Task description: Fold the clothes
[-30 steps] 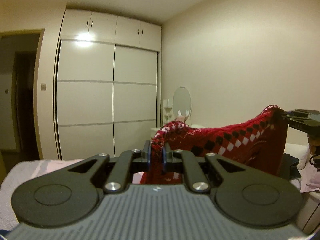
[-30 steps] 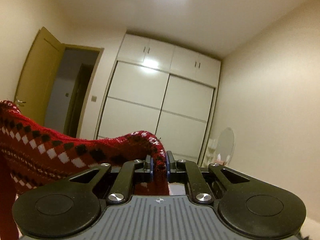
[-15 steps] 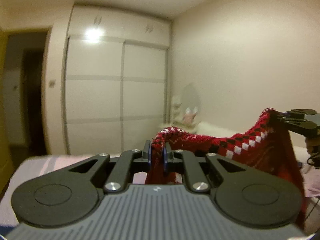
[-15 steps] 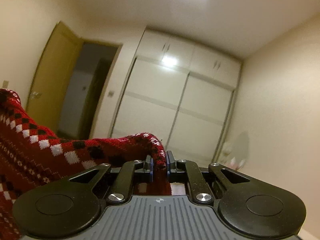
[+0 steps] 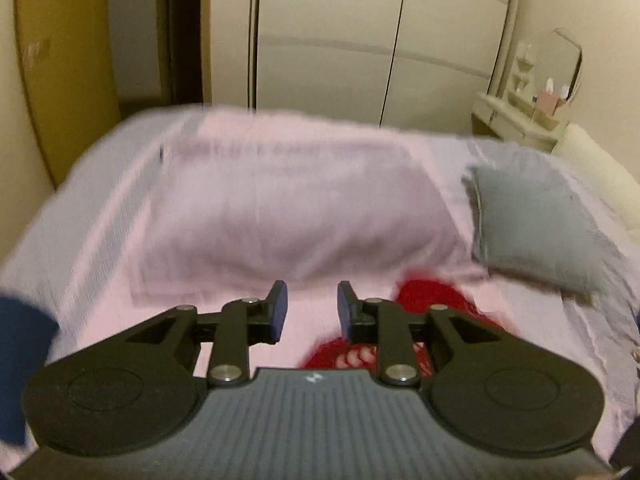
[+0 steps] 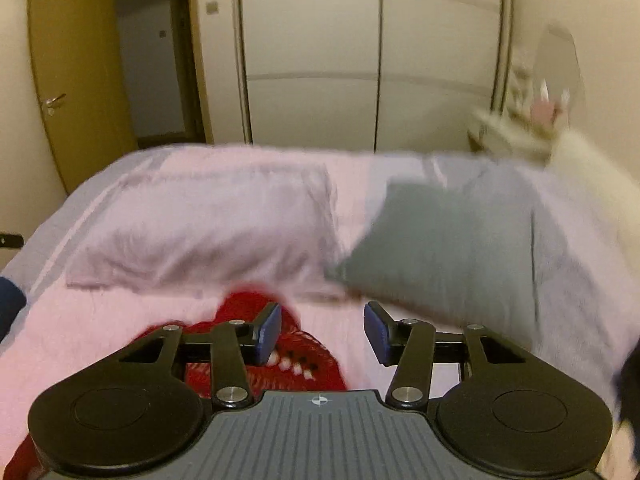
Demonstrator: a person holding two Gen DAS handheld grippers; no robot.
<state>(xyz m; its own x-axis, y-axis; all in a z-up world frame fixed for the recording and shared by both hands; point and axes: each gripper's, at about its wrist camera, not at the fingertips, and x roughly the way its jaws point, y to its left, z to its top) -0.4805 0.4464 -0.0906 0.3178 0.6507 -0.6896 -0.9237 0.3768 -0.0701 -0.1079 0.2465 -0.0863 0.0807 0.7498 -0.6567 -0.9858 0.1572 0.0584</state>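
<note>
A red knitted sweater (image 5: 432, 300) with a white and black diamond pattern lies crumpled on the pink bed sheet (image 5: 104, 312). In the left wrist view it sits below and to the right of my left gripper (image 5: 308, 308). That gripper's jaws are opening, with no cloth between the pads. In the right wrist view the sweater (image 6: 244, 308) lies under the left finger (image 6: 268, 332) of my right gripper (image 6: 322, 332). Its jaws are opening wide and the pads press on nothing. Both views are blurred by motion.
A pale pink pillow (image 5: 280, 208) and a grey pillow (image 5: 532, 228) lie on the bed beyond the sweater. Behind the bed stand a white wardrobe (image 5: 360, 40), an open wooden door (image 5: 60, 60) and a dressing table with a mirror (image 5: 520, 116). Something dark blue (image 5: 20, 360) shows at the left edge.
Both grippers held the sweater up, shut on its edge. They have swung down toward the bed and opened, and the sweater has dropped onto the sheet.
</note>
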